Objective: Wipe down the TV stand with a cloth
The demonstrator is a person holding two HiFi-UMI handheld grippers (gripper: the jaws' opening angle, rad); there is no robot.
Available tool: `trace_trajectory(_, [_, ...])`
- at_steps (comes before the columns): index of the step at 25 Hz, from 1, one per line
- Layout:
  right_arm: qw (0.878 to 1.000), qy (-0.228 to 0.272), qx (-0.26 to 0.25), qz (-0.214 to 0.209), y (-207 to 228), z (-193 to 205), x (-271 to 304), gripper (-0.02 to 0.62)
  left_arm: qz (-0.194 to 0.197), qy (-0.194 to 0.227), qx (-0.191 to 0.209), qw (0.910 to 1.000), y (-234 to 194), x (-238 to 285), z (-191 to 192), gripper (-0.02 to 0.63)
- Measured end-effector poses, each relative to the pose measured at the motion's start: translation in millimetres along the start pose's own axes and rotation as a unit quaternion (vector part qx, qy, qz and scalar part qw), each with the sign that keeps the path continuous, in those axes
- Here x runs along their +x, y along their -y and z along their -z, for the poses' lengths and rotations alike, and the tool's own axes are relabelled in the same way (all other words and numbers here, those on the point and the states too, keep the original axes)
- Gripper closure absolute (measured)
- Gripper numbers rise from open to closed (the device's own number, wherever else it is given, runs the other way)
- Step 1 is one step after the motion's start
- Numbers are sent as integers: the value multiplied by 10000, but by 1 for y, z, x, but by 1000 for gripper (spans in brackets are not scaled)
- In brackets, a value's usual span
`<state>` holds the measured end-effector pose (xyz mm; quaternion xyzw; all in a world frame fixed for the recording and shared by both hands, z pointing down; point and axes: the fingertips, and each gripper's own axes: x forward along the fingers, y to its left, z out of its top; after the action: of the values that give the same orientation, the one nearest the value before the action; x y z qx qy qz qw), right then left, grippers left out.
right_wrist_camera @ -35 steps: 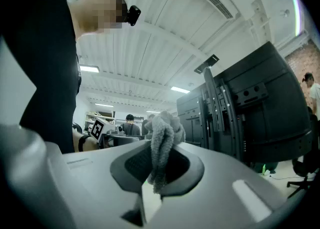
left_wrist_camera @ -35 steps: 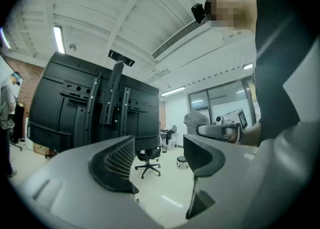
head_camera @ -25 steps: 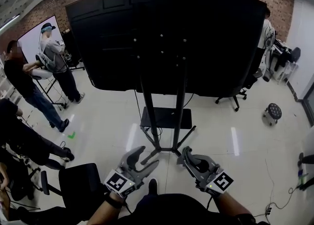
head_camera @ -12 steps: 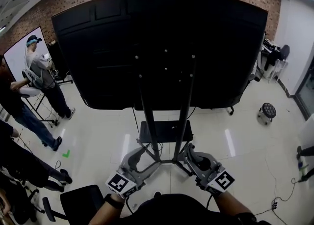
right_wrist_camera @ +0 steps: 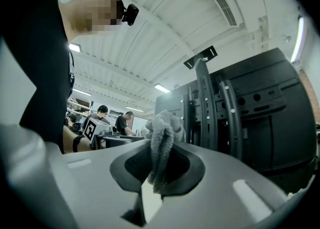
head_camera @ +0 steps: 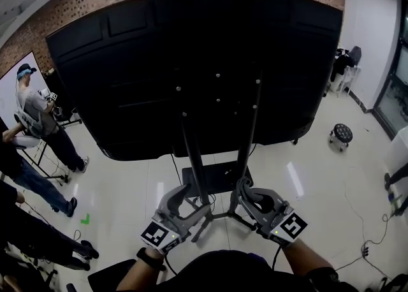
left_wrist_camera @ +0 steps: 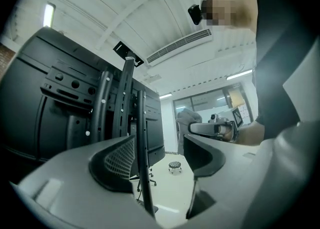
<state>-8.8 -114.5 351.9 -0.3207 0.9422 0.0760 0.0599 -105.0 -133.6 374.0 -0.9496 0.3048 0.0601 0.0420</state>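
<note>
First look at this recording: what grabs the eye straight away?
A huge black TV, seen from the back, fills the middle of the head view on its stand. Low in front of it, the right gripper is clamped on a grey cloth, while the left gripper has its jaws apart, with a stand post showing in the gap. People stand at the far left.
</note>
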Motion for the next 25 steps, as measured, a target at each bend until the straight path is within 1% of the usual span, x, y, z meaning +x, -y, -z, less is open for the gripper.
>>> trace_trajectory(4, [9988,-84,-479,79,21,-16,18,569,64,171,106,9998,-13,13,-20,278])
trace_trajectory(6, [9975,-49,-702,88,35,-33,27,569,140,261,202,9994,-17,22,-33,278])
trace_trajectory(8, [9947,-13,-1025,59,51,-54,37,569,198,333,394,9985,-24,35,-48,278])
trace_trajectory(11, [9862,49,-1656,-65,69,-85,50,569,221,437,764,9959,-34,50,-77,278])
trace_trajectory(15, [9716,61,-2357,-198,93,-133,68,569,317,756,1198,9894,-42,72,-130,281])
trace_trajectory(17, [9657,32,-2581,-292,106,-153,79,569,349,876,1330,9866,-45,85,-156,285])
trace_trajectory(21, [9573,43,-2867,-370,135,-195,104,569,395,910,1736,9798,-52,111,-198,287])
trace_trajectory(25, [9447,-50,-3253,-412,156,-232,130,569,343,843,1905,9775,-68,136,-234,287])
